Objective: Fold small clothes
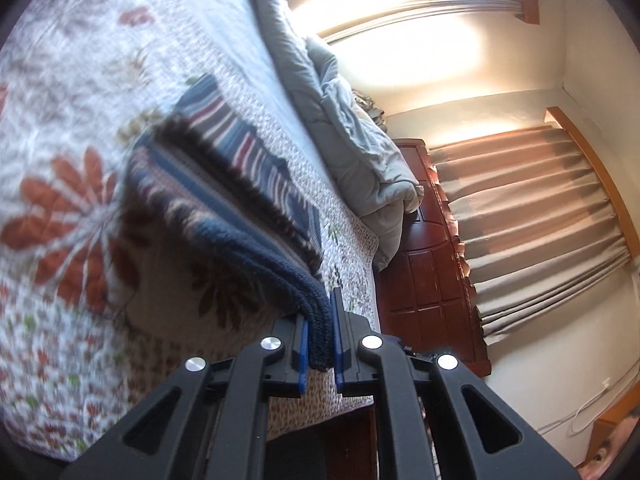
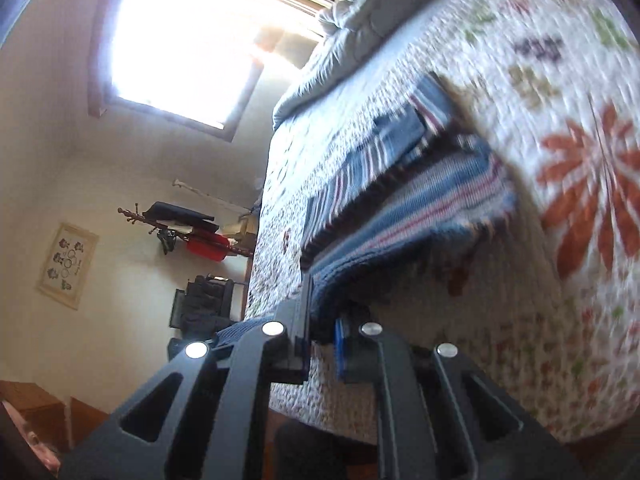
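1. Jaws first: the left gripper [image 1: 320,332] has its jaws clamped tight on the dark blue ribbed hem of a striped knit garment [image 1: 224,184], the thick folded edge squeezed between the two blue pads. The right gripper [image 2: 322,320] is the same deal, jaws pinched down on the blue ribbed edge of that garment [image 2: 404,220], with barely any gap showing.
2. So that's two grippers, each holding one end of the same hem, and the one garment hanging lifted above the bed [image 1: 60,92], its far part draping back down toward the quilt.
3. Texture-wise the garment is a chunky knit: blue, white and red stripes, with a darker fuzzy brown-looking band running across it. Both views are pretty motion-blurred, so I can't tell exactly what kind of clothing it is.
4. The bed is covered by a stitched quilt, white with big orange flower shapes and small green and red sprigs all over.
5. At the far end sits one rumpled grey-blue comforter [image 1: 360,136], soft and puffy.
6. Background: a dark wooden headboard [image 1: 432,264] with raised panels, pleated tan curtains [image 1: 532,240], a bright window [image 2: 180,48], one framed picture [image 2: 68,266] on the wall, and a coat rack [image 2: 188,228] with dark and red items on it.
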Available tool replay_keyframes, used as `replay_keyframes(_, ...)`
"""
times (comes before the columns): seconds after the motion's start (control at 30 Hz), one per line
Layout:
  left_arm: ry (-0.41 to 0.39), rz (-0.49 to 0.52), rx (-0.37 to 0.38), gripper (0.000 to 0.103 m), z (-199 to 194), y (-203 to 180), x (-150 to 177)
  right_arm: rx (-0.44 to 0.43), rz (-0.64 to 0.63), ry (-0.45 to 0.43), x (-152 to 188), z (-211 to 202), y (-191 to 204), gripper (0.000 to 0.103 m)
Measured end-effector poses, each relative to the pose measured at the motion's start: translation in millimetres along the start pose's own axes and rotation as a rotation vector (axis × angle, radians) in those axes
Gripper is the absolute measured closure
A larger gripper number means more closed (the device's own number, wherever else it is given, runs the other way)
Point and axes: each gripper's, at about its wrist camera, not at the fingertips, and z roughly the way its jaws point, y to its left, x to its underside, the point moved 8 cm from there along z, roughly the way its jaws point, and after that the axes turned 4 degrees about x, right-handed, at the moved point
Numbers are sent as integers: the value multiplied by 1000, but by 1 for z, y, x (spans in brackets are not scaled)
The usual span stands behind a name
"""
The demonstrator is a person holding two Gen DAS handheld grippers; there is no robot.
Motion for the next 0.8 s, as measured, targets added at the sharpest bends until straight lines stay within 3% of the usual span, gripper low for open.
replay_keyframes(0.4, -13, 78, -15, 94, 54, -37, -110, 106, -101, -76, -108, 46, 24, 96)
replay_keyframes(0.8, -6, 61, -94, 94, 124, 0, -189, 211, -93, -64, -183, 120, -6, 96)
